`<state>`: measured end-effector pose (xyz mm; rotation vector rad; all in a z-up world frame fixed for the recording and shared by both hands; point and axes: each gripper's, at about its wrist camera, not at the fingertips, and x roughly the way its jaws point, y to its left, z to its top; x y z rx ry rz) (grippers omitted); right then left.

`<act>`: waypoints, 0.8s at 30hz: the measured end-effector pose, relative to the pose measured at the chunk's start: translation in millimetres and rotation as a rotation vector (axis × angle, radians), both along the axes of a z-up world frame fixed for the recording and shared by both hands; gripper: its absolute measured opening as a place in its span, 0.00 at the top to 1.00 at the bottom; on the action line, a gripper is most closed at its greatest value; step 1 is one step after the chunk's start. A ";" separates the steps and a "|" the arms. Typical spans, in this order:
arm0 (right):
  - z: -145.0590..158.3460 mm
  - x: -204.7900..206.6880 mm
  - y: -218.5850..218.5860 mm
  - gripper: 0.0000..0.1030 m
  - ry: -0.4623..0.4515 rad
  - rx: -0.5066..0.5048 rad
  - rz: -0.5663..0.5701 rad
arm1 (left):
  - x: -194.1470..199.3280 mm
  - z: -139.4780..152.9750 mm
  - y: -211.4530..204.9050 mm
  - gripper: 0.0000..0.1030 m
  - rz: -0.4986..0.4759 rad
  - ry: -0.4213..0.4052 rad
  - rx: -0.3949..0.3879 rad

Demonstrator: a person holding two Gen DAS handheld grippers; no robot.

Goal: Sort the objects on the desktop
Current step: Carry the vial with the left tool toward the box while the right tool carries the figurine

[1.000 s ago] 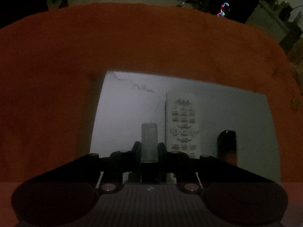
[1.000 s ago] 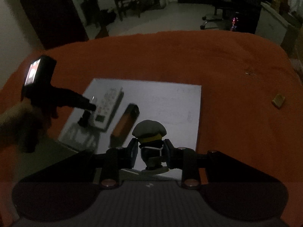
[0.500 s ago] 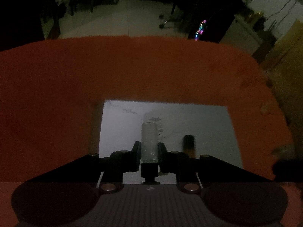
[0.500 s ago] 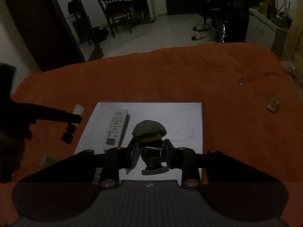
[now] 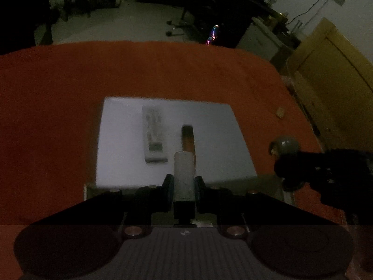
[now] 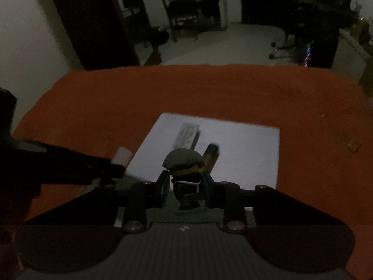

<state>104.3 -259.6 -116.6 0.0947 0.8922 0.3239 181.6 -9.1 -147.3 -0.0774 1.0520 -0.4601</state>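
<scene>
- Both claws pulled back and up from the white sheet [image 5: 216,126] over the last second; the sheet looked smaller and farther in both views than it did a second ago.
- Left claw [image 5: 184,182] stayed clamped on a pale tube [image 5: 184,170], held upright above the sheet's near edge.
- Right claw [image 6: 185,184] stayed clamped on a capped figurine [image 6: 184,163], also lifted clear, near the sheet's front edge.
- Remote [image 5: 154,133] and a dark-tipped orange stick [image 5: 188,137] were left lying side by side on the sheet, apart from each other.
- A small tan bit [image 5: 280,112] lay on the orange desk [image 5: 58,116], well off the sheet.
- Judgement: two items picked, carry phase under way; drop-off spot not visible, so the two on the sheet were probably next.
</scene>
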 end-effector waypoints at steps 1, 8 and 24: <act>-2.3 -3.8 0.5 0.69 0.002 -0.002 0.003 | -3.0 -0.6 0.9 0.85 0.000 0.001 -0.005; -22.3 -18.1 6.3 0.69 0.071 -0.015 0.027 | -24.0 -5.0 7.5 0.85 0.002 0.006 -0.041; -29.5 -48.9 17.0 0.69 0.092 0.014 0.079 | -63.6 -20.2 17.5 0.85 0.009 0.039 -0.074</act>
